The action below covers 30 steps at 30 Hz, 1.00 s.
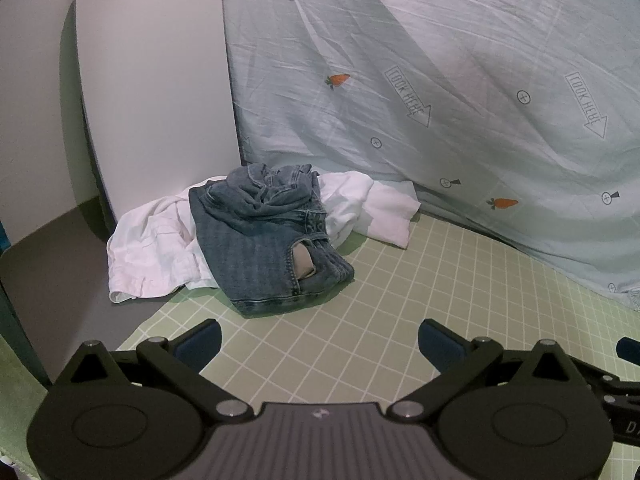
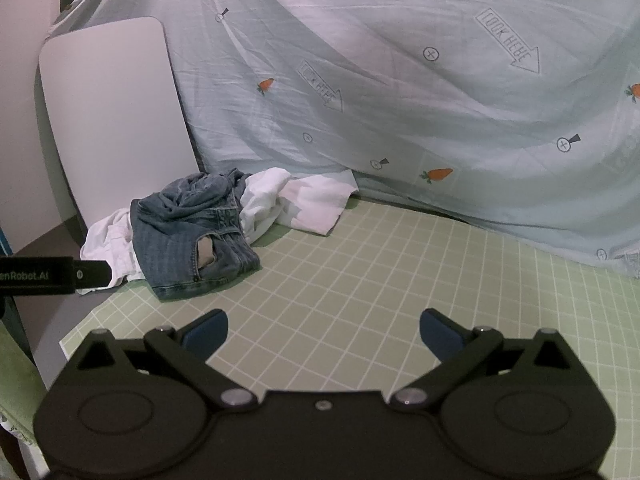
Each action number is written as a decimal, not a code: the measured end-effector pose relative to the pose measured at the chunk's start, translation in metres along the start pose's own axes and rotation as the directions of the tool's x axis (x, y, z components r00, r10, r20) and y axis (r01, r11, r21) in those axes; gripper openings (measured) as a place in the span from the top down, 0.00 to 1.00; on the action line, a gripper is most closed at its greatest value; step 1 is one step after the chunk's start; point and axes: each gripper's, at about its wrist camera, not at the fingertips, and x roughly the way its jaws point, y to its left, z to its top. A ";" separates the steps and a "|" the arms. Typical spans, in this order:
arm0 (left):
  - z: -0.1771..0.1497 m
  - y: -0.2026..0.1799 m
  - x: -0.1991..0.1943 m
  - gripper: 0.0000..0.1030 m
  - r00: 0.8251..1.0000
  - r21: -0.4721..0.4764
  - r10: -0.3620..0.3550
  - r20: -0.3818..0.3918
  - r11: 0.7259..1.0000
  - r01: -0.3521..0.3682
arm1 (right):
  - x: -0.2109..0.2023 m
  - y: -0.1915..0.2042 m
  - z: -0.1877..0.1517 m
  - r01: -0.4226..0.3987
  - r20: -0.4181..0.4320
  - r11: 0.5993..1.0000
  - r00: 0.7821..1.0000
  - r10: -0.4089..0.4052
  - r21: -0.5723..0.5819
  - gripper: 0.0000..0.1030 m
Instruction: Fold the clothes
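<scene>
A crumpled pair of blue jeans (image 1: 264, 240) lies on top of a white garment (image 1: 156, 248) at the far left of the green grid mat (image 1: 400, 304). My left gripper (image 1: 320, 344) is open and empty, held over the mat just short of the jeans. In the right wrist view the jeans (image 2: 188, 236) and the white garment (image 2: 296, 200) lie ahead to the left. My right gripper (image 2: 324, 334) is open and empty over the mat, farther from the pile. Part of the left gripper's body (image 2: 52, 274) shows at the left edge of that view.
A white rounded board (image 1: 152, 92) leans against the wall behind the pile. A light blue sheet with carrot prints (image 1: 440, 80) hangs along the back and right. A grey surface (image 1: 68, 280) borders the mat on the left.
</scene>
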 end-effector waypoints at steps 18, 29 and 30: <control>0.019 0.011 0.036 0.00 0.998 -0.064 0.019 -0.052 0.998 -0.022 | 0.032 -0.005 0.017 -0.013 0.035 1.000 0.999 0.014 -0.023 0.00; 0.065 0.060 0.117 0.00 0.987 -0.117 0.134 -0.087 0.983 -0.143 | 0.117 0.016 0.086 -0.085 0.049 0.992 0.995 0.090 -0.097 0.00; 0.069 0.066 0.126 0.00 0.984 -0.115 0.151 -0.094 0.980 -0.161 | 0.128 0.019 0.092 -0.095 0.042 0.990 0.994 0.100 -0.100 0.00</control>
